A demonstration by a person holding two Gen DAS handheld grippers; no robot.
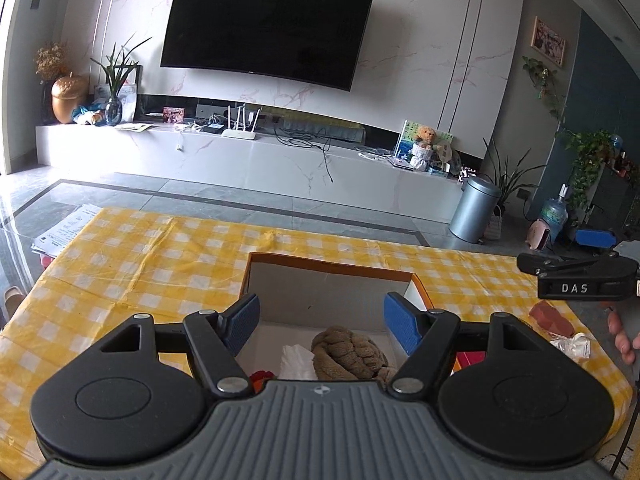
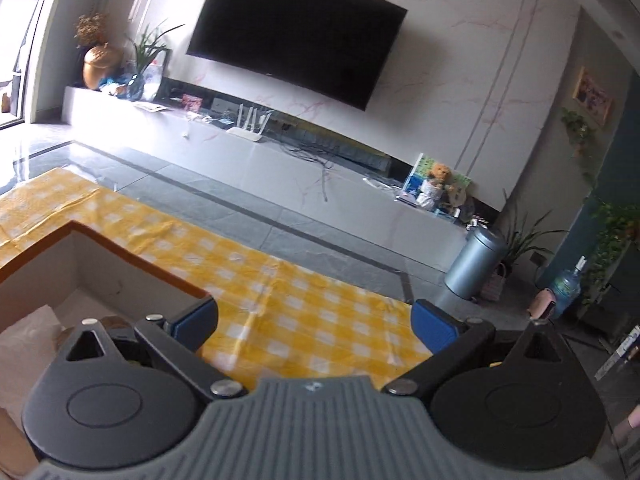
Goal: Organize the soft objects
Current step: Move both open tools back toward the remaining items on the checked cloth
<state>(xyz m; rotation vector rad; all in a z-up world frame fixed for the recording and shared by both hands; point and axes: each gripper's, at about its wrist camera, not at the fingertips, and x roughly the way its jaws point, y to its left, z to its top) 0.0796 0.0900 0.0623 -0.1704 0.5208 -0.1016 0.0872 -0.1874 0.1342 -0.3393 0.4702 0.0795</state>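
An orange-rimmed cardboard box (image 1: pixel 332 270) stands on the yellow checked tablecloth (image 1: pixel 140 264). Inside it lie a brown plush toy (image 1: pixel 348 354), a white tissue-like piece (image 1: pixel 295 360) and a bit of something red (image 1: pixel 260 376). My left gripper (image 1: pixel 322 322) hangs open over the box, blue pads wide apart, nothing between them. My right gripper (image 2: pixel 316 330) is open too, held above bare cloth just right of the box's corner (image 2: pixel 80 240); in the left wrist view its black body (image 1: pixel 580 276) shows at the right edge. A reddish object (image 1: pixel 550 318) and a crinkled clear wrapper (image 1: pixel 572 346) lie on the cloth at right.
Beyond the table's far edge lies grey tiled floor, then a white TV bench (image 1: pixel 280 160) under a wall-mounted TV. A metal bin (image 1: pixel 474 210) and a water bottle (image 1: pixel 554 216) stand at right. Papers (image 1: pixel 64 232) lie off the table's left corner. Fingers of a hand (image 1: pixel 622 334) show at the right edge.
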